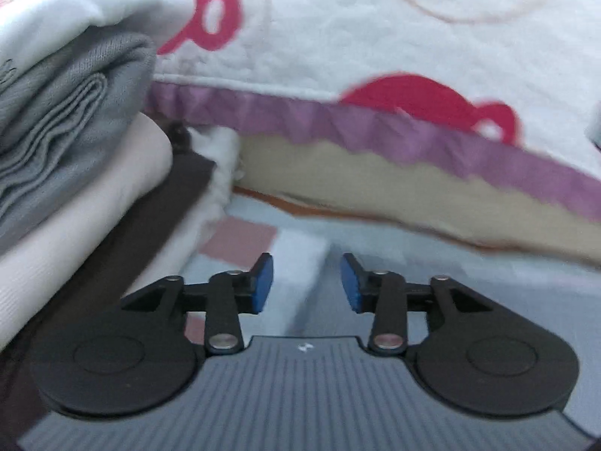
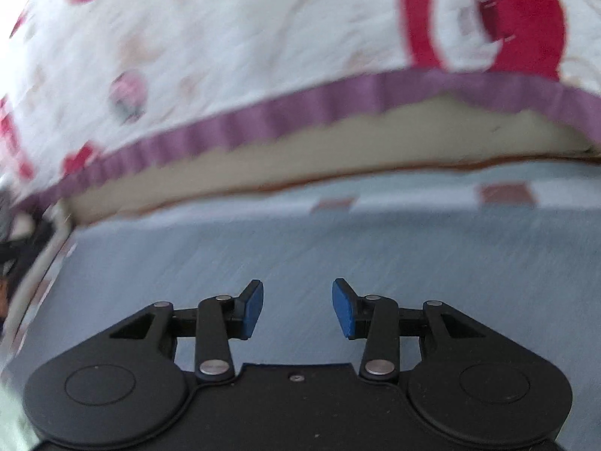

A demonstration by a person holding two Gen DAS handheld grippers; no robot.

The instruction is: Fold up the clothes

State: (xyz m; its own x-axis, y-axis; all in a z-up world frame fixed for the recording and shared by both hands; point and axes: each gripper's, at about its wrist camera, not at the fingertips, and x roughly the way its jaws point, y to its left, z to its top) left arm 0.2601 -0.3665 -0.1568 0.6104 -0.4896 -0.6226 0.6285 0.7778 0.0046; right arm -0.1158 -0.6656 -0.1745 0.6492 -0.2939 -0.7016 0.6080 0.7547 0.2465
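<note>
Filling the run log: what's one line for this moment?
left claw open, empty | right claw open, empty | folded stack left of left claw | light blue cloth under both

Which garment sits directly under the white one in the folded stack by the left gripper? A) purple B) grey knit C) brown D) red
B: in the left wrist view the grey knit garment lies right under the white garment, with a cream garment below it, left of the open left gripper.
</note>
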